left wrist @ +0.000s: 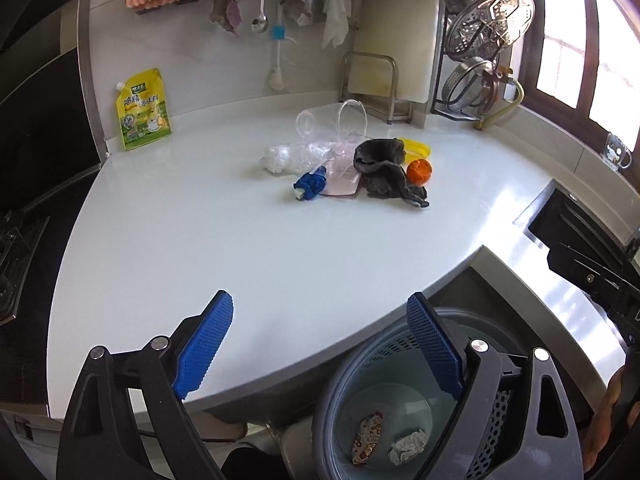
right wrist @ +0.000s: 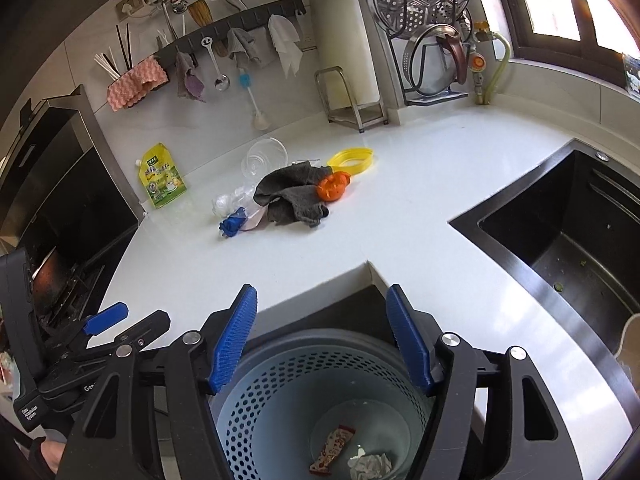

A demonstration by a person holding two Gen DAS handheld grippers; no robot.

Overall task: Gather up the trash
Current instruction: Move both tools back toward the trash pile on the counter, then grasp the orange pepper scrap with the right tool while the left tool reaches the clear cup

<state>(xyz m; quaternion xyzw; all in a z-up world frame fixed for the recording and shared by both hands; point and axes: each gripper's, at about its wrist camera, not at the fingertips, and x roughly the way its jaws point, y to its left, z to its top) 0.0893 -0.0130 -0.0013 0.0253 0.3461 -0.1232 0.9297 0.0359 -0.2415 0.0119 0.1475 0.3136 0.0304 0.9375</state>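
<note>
A perforated blue-grey trash bin [left wrist: 362, 364] [right wrist: 280, 376] stands below the counter's front edge. It holds a snack wrapper [left wrist: 366, 436] [right wrist: 330, 450] and a crumpled paper ball [left wrist: 408, 446] [right wrist: 370, 466]. On the white counter [left wrist: 240, 248] [right wrist: 420, 208] lies a pile: a clear plastic cup [left wrist: 320, 120] [right wrist: 264, 156], crumpled plastic film [left wrist: 288, 156] [right wrist: 228, 202], a blue scrap [left wrist: 310, 186] [right wrist: 232, 226], a pink packet [left wrist: 342, 174], a dark cloth [left wrist: 384, 168] [right wrist: 290, 196], an orange object [left wrist: 419, 171] [right wrist: 332, 186] and a yellow ring [left wrist: 418, 147] [right wrist: 352, 158]. My left gripper [left wrist: 320, 344] is open and empty at the counter's edge. My right gripper [right wrist: 322, 336] is open and empty above the bin.
A yellow-green pouch [left wrist: 142, 110] [right wrist: 162, 176] leans on the back wall. A metal stand [left wrist: 374, 84] [right wrist: 348, 96] and a rack with steamer lids [left wrist: 484, 32] [right wrist: 424, 8] stand at the back. A black sink [right wrist: 576, 240] lies right, a stove [left wrist: 16, 260] left.
</note>
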